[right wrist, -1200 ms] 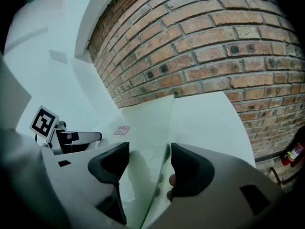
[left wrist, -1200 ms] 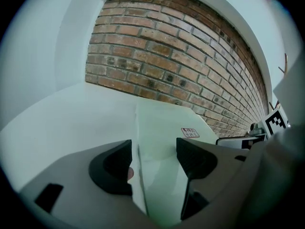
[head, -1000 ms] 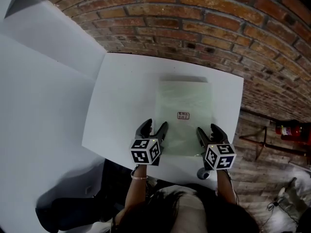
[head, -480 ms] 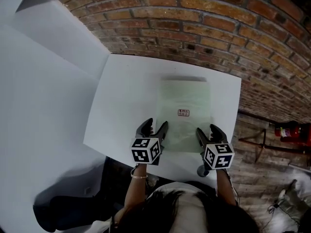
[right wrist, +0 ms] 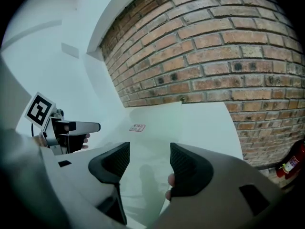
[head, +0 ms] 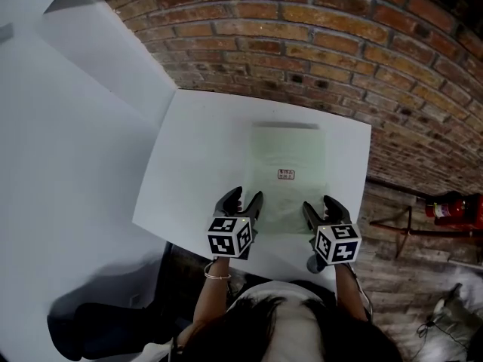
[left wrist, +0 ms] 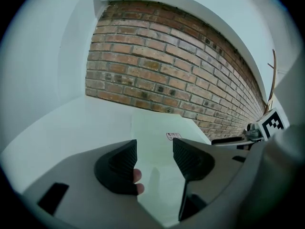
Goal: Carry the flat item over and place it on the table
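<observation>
At the near edge of the tabletop (head: 198, 157), both grippers stand open over the pale green sheet (head: 289, 145)
Sheet's down flat on the right half of the tabletop, small red-printed label (head: 286, 175) facing up, far edge short of the brick wall (head: 302, 44). The left gripper (head: 244, 196) is at the sheet's near-left corner, its jaws just eased in a touch but with a clear gap, the sheet showing through it below and neither pad pressing. The right gripper (head: 318, 204) is at the near-right corner, jaws apart too, nothing clamped. The placing looks done, so the job now is a clean exit: keep both pairs of jaws wide, lift clear before pulling back, and move both hands evenly, or a dragging pad could snag a corner and skew the sheet toward the near edge
</observation>
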The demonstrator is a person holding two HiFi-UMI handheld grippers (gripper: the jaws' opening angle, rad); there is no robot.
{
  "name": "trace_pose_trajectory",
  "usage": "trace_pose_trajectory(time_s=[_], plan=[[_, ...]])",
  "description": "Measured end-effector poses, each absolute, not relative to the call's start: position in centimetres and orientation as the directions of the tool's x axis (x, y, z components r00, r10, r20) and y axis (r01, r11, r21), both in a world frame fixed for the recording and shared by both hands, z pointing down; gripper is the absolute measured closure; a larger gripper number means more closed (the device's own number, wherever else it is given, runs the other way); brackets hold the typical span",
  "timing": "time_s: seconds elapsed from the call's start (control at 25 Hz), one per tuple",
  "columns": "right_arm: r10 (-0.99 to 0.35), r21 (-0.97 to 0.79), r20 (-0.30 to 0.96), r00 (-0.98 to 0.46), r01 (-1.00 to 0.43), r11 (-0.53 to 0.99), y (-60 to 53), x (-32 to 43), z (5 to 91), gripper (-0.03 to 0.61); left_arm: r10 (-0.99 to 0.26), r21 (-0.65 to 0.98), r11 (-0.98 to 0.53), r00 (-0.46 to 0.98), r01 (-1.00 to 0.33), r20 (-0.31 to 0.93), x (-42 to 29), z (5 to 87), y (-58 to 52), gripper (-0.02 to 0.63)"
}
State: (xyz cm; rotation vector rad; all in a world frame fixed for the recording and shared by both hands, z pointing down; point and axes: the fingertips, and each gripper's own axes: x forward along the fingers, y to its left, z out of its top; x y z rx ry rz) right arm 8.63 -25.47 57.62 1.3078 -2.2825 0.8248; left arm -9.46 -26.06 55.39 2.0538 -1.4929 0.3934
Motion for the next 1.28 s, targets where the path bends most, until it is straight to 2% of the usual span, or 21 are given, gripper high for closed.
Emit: trace_pose_trajectory(time_s=[1.28], plan=[[-0.743, -0.202, 0.478, -0.468, -0.882, 0.426, -19.5, 6.9, 51.9, 0.408, -0.835, 0.259, -0.248, 0.341, -0.934, 0.431, -9.7, 49.9, -19.0, 0.494]])
